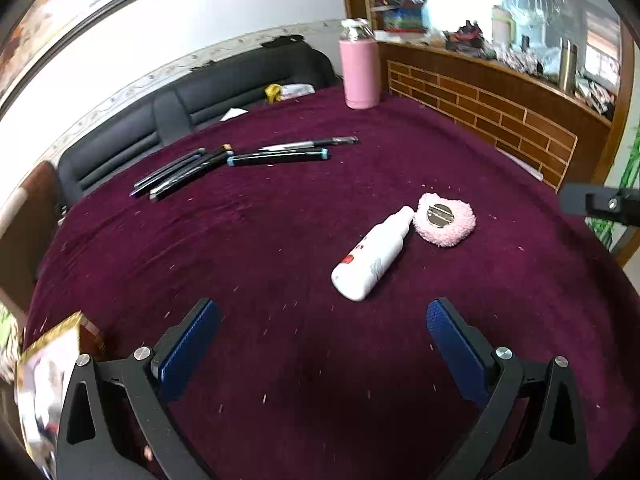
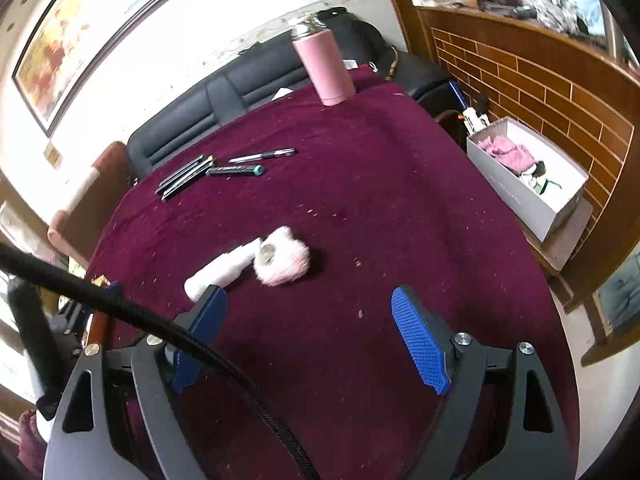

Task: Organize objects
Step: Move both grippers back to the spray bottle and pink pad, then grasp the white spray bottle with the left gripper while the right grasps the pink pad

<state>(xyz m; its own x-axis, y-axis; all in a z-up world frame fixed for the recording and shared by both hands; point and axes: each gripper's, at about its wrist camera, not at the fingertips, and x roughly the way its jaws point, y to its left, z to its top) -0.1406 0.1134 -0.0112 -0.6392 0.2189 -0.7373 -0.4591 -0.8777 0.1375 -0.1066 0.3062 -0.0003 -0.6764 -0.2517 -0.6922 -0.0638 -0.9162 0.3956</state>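
A white spray bottle [image 1: 374,254] lies on its side on the purple tablecloth [image 1: 280,240], its cap touching a fluffy pink puff [image 1: 446,220] with a metal disc on top. Farther back lie several pens [image 1: 180,170] and a dark marker [image 1: 278,158]. A pink flask [image 1: 360,68] stands upright at the far edge. My left gripper [image 1: 322,316] hovers open and empty, short of the bottle. In the right wrist view my right gripper [image 2: 308,304] is open and empty too, with the bottle [image 2: 222,270] beside its left finger and the puff [image 2: 282,256] just ahead.
A white open box [image 2: 528,176] with pink cloth sits off the table's right side by a brick-patterned wooden counter [image 2: 540,80]. A black sofa [image 1: 180,112] runs behind the table. A shiny gold-edged box [image 1: 48,372] is at the near left. A black cable [image 2: 160,332] crosses the right view.
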